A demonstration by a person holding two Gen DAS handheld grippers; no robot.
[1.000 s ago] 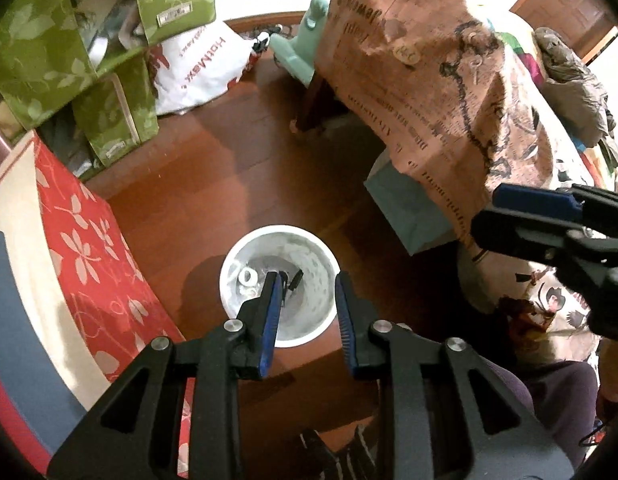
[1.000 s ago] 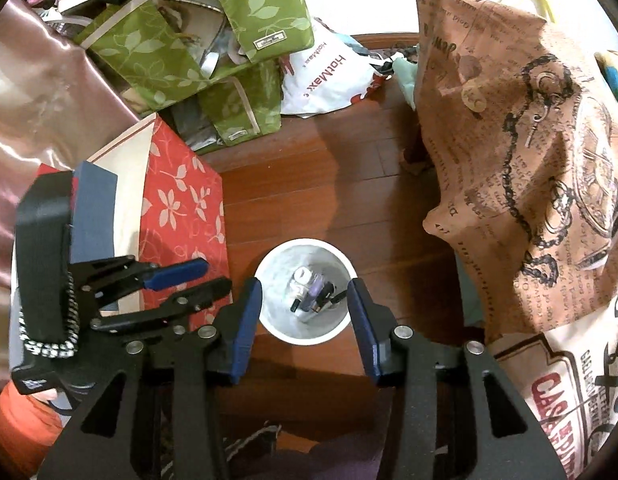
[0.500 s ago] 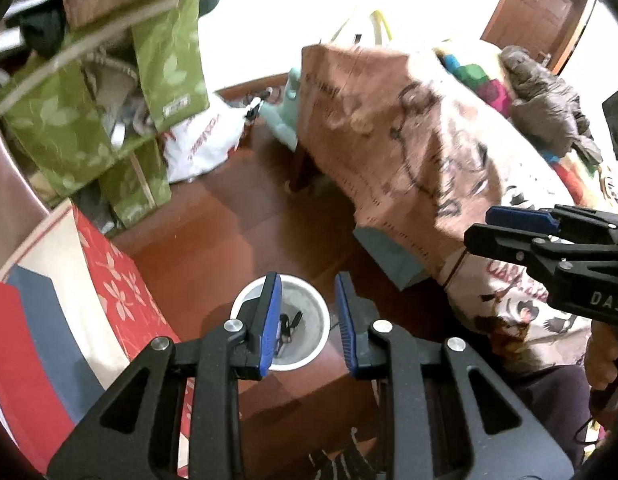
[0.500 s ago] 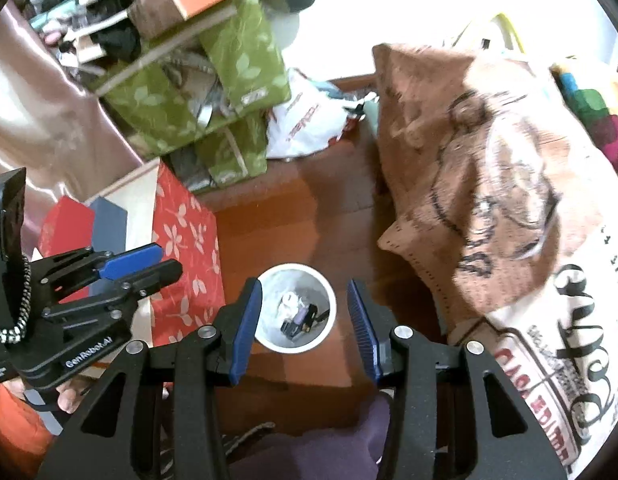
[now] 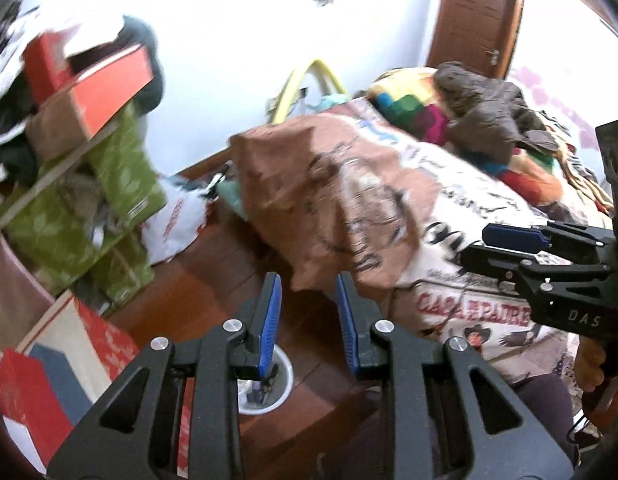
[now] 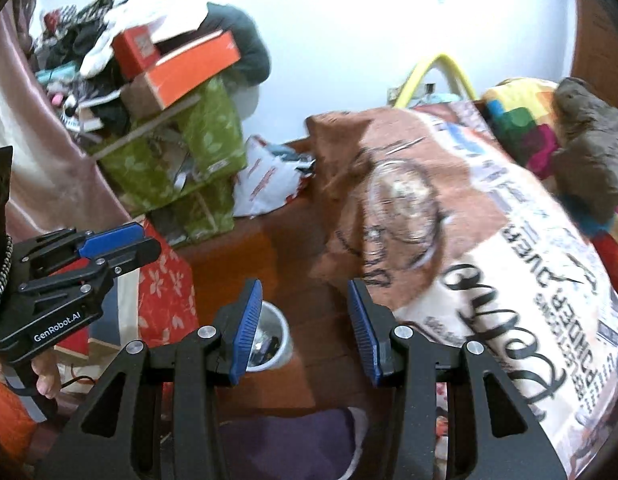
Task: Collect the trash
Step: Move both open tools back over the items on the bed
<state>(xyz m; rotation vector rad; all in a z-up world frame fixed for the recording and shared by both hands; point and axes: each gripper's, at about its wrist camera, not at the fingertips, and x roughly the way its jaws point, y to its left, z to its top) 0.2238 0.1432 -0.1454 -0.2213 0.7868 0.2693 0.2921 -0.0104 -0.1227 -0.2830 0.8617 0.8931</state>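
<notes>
A small white trash bin [image 5: 269, 394] stands on the wooden floor, with dark bits of trash inside; it also shows in the right wrist view [image 6: 271, 338]. My left gripper [image 5: 307, 292] is open and empty, raised well above the bin and tilted up toward the bed. My right gripper [image 6: 305, 298] is open and empty, also high above the floor. Each gripper shows in the other's view: the right one [image 5: 505, 246] at the right edge, the left one [image 6: 121, 244] at the left edge.
A bed under a brown printed cover [image 5: 349, 204] fills the right side, with a colourful blanket [image 5: 409, 114] and dark clothes on it. Green leaf-print bags [image 5: 121, 184], orange boxes [image 6: 189, 68] and a white plastic bag [image 6: 269, 184] pile up at the left. A red floral box [image 6: 165, 296] stands beside the bin.
Both grippers have lifted and tilted up away from the bin, which now sits low and small in both views. The wall, the door and the top of the bed have come into view.
</notes>
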